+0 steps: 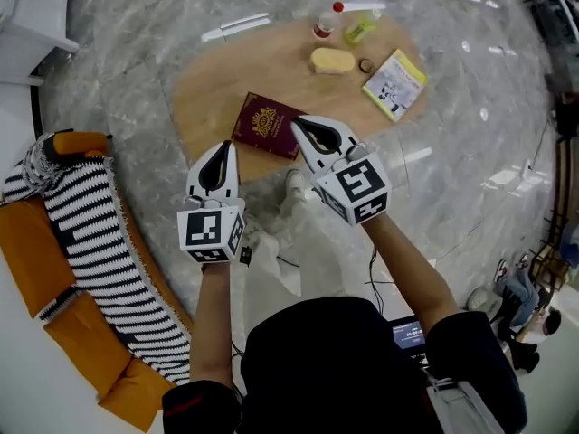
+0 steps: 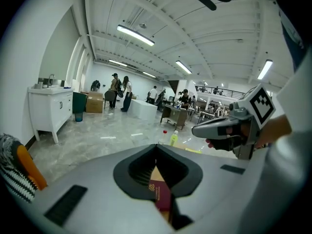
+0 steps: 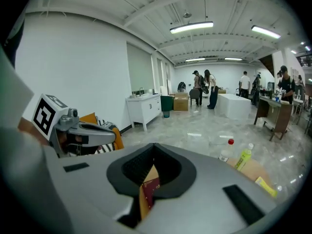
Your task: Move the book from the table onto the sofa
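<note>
A dark red book (image 1: 268, 125) with a gold emblem lies at the near edge of the oval wooden table (image 1: 208, 89). My left gripper (image 1: 227, 144) is shut and empty, just short of the book's near left corner. My right gripper (image 1: 295, 120) is also shut and empty, its tips over the book's right edge. The book (image 2: 159, 193) shows through the hollow behind the closed jaws in the left gripper view, and the book (image 3: 149, 188) appears the same way in the right gripper view. The orange sofa (image 1: 27, 242) with a striped blanket (image 1: 90, 233) stands at the left.
Farther back on the table are a yellow-and-white booklet (image 1: 395, 83), a yellow sponge (image 1: 332, 60), a red-capped bottle (image 1: 327, 23) and a yellow-green bottle (image 1: 360, 28). A white cabinet (image 2: 48, 108) stands by the wall. People stand far across the marble floor (image 1: 470, 179).
</note>
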### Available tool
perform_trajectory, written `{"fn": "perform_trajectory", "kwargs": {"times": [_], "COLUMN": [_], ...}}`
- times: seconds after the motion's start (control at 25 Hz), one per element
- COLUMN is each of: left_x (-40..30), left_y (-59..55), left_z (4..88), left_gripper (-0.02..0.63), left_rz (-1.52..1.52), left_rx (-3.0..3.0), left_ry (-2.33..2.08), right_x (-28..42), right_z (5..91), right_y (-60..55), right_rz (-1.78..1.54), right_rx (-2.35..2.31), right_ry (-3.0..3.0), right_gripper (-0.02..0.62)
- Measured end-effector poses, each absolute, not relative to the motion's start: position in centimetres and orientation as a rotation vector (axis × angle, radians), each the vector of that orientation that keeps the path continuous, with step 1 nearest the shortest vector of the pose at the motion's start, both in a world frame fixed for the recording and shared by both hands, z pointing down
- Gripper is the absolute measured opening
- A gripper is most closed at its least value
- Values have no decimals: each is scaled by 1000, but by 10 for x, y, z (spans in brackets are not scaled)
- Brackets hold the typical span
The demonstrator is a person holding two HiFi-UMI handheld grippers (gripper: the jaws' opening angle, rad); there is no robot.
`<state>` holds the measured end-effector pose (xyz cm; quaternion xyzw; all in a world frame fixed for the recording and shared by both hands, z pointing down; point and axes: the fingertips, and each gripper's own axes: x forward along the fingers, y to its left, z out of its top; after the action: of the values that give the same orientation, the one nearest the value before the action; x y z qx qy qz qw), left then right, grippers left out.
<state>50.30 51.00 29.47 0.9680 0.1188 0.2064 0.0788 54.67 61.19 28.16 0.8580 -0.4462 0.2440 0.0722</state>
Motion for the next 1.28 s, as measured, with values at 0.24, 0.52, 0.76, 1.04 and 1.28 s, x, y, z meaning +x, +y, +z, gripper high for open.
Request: {"fn": "perform_trajectory", "kwargs": {"times": [0.24, 0.52, 0.76, 1.04, 1.28], "left_x": [506, 504, 502, 497, 485], "left_y": [517, 528, 532, 534, 534], "left_z": [371, 448, 495, 540, 572], "left_gripper": [15, 15, 15, 15, 15], "left_rz": [744, 834, 905, 947, 968], "left_rx": [2876, 2781, 2740, 2703, 2656], "left_ry": [350, 320, 296, 298, 272], "right_x": [547, 544, 537, 537, 533], "right_z": [358, 430, 477, 533, 588], "right_y": [620, 619, 619, 616, 615], "right_rz": [891, 979, 1014, 1027, 1103], "right_rx": [2511, 2427, 2348, 2290, 2175], "right_ry": [-1350, -1359, -1386, -1380, -1395], "right_gripper": [8, 9, 9, 9, 24]}}
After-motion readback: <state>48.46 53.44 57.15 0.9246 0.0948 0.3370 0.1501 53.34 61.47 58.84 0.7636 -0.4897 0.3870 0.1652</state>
